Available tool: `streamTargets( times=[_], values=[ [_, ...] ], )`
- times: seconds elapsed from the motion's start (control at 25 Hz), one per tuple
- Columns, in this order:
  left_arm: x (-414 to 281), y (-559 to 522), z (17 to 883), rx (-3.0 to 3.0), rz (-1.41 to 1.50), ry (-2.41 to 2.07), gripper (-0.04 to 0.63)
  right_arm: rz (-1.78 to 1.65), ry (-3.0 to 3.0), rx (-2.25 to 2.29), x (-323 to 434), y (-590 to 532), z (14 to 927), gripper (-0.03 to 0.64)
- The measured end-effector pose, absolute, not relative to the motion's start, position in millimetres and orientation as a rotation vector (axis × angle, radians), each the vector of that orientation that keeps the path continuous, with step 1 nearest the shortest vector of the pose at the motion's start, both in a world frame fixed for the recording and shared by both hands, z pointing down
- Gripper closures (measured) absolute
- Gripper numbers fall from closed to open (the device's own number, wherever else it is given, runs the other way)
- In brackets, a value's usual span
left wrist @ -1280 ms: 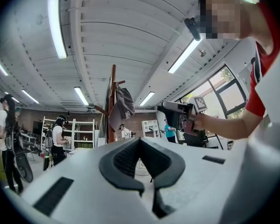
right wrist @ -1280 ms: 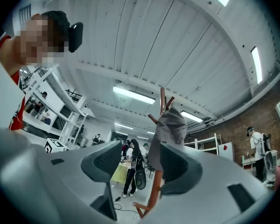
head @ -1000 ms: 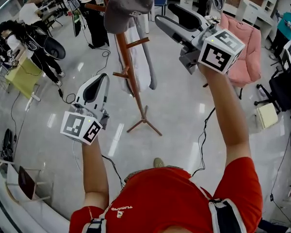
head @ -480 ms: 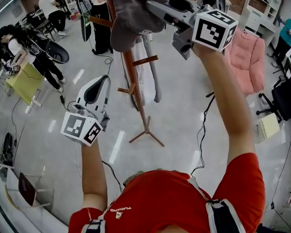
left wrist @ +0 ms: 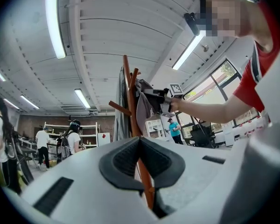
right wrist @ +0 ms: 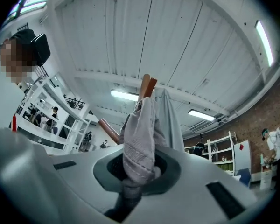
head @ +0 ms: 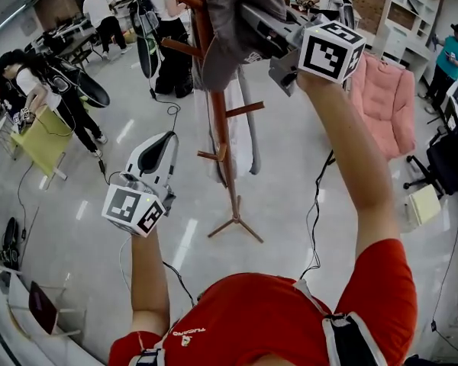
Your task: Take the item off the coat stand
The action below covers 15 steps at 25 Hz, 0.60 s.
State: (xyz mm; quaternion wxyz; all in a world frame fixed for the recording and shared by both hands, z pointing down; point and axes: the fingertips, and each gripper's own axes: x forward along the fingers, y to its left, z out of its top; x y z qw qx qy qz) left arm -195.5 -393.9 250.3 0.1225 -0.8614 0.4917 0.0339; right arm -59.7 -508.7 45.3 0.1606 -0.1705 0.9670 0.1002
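Jaws of the left gripper (head: 162, 145) are pressed together on nothing; it is held low, apart from the wooden coat stand (head: 223, 139). A grey cap (head: 227, 33) hangs high on the stand, among its upper pegs. The right gripper (head: 253, 23), raised to it, has just closed its jaws and pinches the cap's fabric.

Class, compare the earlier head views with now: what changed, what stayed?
The right gripper rose to the grey cap on the coat stand; its jaws have just been closing and now clamp it. The left gripper stays low, shut, empty. The cap still hangs there.
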Motion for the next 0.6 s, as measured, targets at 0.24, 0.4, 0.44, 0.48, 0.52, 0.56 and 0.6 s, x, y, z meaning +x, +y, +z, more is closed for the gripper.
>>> streamTargets(
  times=[0.24,0.4,0.44,0.48,0.52,0.56,0.6],
  values=[
    [-210.5,-387.4,243.1,-2.512,0.117,1.418,0.586,0.369,2.701,-0.552,-58.3,-499.4,19.0,0.584],
    [-201.6,-386.4,235.5,-2.521,0.128,1.386,0.586,0.407,2.653,-0.607,-33.9,-492.4,-6.4,0.584],
    [-200.6,-386.1,234.7,-2.524,0.131,1.377,0.586,0.417,2.645,-0.622,-29.2,-490.2,-10.7,0.584],
    [-200.4,-385.5,234.5,-2.527,0.135,1.368,0.586,0.426,2.639,-0.638,-25.3,-487.9,-13.6,0.584],
    [-200.5,-384.6,234.7,-2.529,0.138,1.360,0.586,0.432,2.633,-0.653,-21.7,-485.6,-15.2,0.584],
    [-200.3,-383.3,235.0,-2.532,0.140,1.353,0.586,0.434,2.627,-0.668,-17.5,-483.1,-15.9,0.584],
    [-199.2,-381.6,235.3,-2.535,0.143,1.344,0.586,0.434,2.620,-0.681,-12.6,-480.4,-15.7,0.584]
  ],
)
